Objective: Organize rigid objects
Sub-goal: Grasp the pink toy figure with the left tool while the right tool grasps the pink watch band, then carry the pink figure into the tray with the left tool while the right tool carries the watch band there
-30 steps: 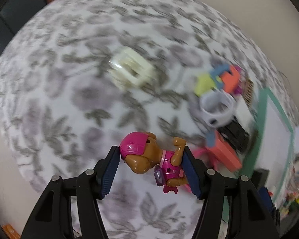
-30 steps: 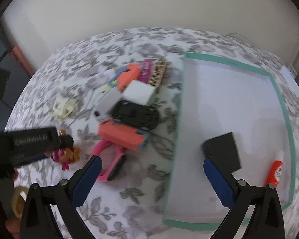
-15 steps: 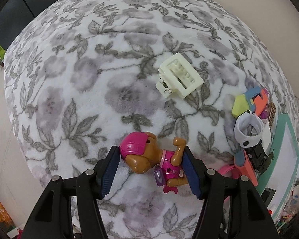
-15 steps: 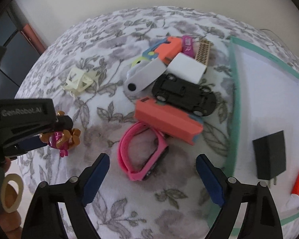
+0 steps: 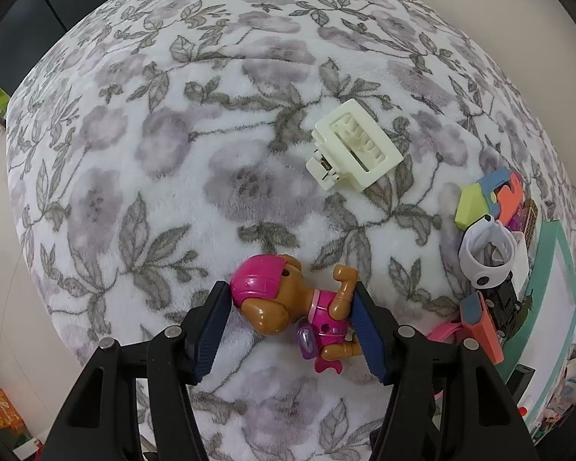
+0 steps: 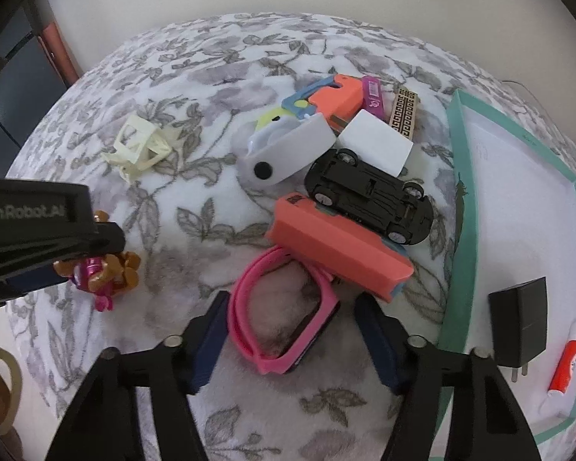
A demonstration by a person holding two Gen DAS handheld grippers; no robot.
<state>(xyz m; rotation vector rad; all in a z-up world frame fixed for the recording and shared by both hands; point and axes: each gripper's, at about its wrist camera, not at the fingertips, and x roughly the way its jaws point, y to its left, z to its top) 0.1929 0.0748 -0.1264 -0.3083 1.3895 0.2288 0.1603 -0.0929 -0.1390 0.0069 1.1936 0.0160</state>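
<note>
A toy dog figure [image 5: 284, 303] with a pink helmet lies on its side on the flowered blanket [image 5: 172, 153], and my left gripper [image 5: 291, 292] is shut on it, one pad on the helmet and one at its back. The right wrist view shows that same left gripper [image 6: 38, 230] and toy dog [image 6: 103, 272] at the left. My right gripper [image 6: 291, 303] straddles a pink wristband [image 6: 280, 319] lying flat. Its jaws are closing; the left pad is at the band's edge and a gap remains on the right.
Behind the band is a pile: coral box [image 6: 338, 253], black toy car [image 6: 368, 196], grey-white wristband [image 6: 288, 153], white block [image 6: 376, 146]. A cream claw clip [image 6: 142, 146] lies apart at the left. A teal-rimmed tray [image 6: 460, 192] at the right holds a black charger [image 6: 518, 319] and glue tube [image 6: 564, 365].
My right gripper moved left from over the tray, sank around the pink wristband, and its jaws narrowed. My left gripper, still holding the toy dog, shifted away from the pile, then stayed still.
</note>
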